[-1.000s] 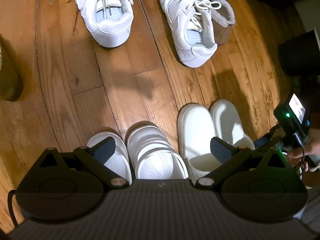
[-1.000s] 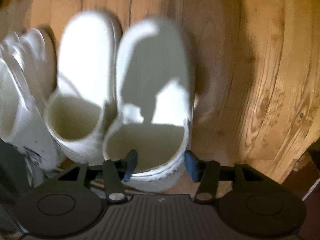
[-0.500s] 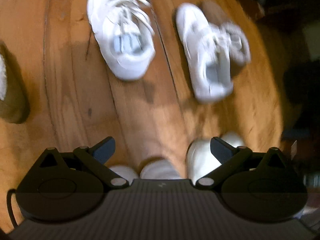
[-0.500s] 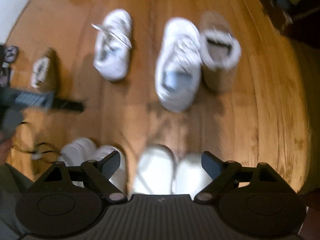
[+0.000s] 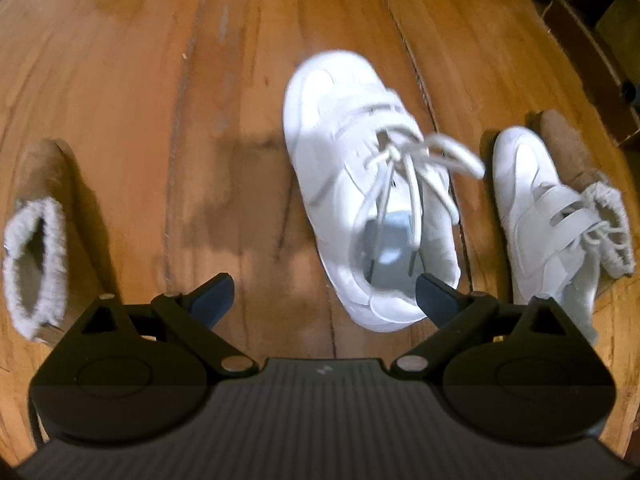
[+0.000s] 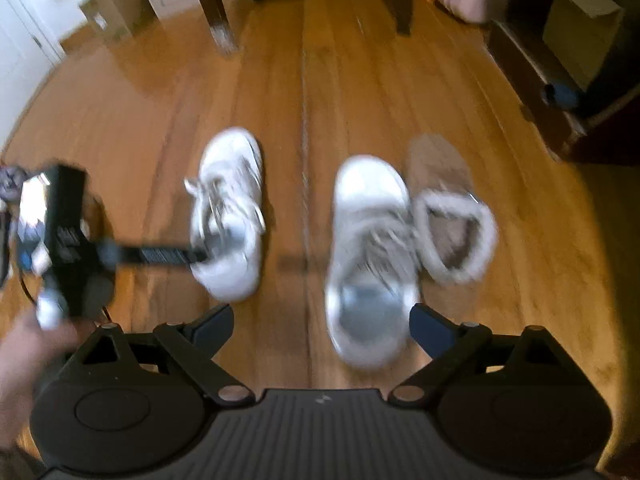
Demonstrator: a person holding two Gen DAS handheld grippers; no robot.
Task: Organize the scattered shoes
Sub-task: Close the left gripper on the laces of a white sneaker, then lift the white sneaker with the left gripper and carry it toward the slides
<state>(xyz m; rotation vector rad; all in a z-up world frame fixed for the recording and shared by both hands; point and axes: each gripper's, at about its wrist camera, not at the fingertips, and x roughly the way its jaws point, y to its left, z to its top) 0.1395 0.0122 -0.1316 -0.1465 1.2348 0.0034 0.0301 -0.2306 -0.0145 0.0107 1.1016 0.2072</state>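
- Left wrist view looks down on a wooden floor [image 5: 168, 92] with shoes spread across it.
- Left gripper [image 5: 325, 295] hangs above the floor with its two dark fingers [image 5: 212, 294] spread wide and nothing between them.
- A white laced sneaker [image 5: 368, 196] lies ahead, toe pointing away, its heel near the right fingertip; whether they touch cannot be told. Its laces are loose and blurred.
- To the right, well apart from it, lies a second white sneaker [image 5: 536, 216] with straps across the top.
- A tan fleece-lined boot [image 5: 576, 160] lies against the far side of that second sneaker, touching it.
- At the far left edge another tan fleece-lined boot [image 5: 38, 232] lies alone on its side, its fleecy opening facing the camera.
- Right wrist view shows the same floor from farther back, and is blurred.
- Right gripper [image 6: 321, 323] hangs above the floor with its fingers [image 6: 430, 325] spread wide and empty.
- The strapped sneaker [image 6: 370, 256] sits just ahead of the right gripper, between its fingers in the picture but lower on the floor, with the fleece-lined boot [image 6: 454, 216] touching its right side.
- The laced sneaker [image 6: 230, 216] lies to the left, with the left gripper [image 6: 192, 256] reaching in at its heel.
- A person's hand [image 6: 24, 360] shows at the lower left edge, holding that gripper.
- Dark furniture legs [image 6: 214, 0] stand on the floor at the far end.
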